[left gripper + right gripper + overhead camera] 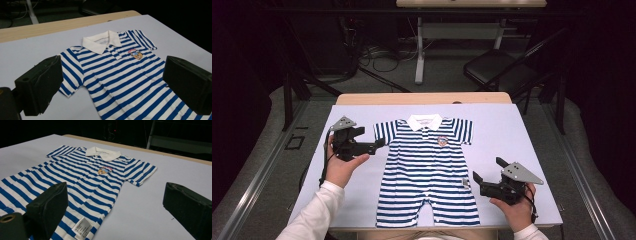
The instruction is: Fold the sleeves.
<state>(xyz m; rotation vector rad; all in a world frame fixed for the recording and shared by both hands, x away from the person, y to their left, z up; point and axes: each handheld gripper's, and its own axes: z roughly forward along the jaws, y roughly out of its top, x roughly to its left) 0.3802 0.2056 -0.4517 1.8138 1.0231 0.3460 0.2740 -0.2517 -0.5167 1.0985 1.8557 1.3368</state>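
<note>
- The romper (428, 170) is laid flat at frame centre, long axis vertical, collar pointed to the top.
- The left gripper (379, 144) is held spread at its sleeve.
- The right gripper (488, 169) is held spread by its lower right edge.

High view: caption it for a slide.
Striped baby romper lies flat on the table, open left tongs and right tongs flanking it.
</note>
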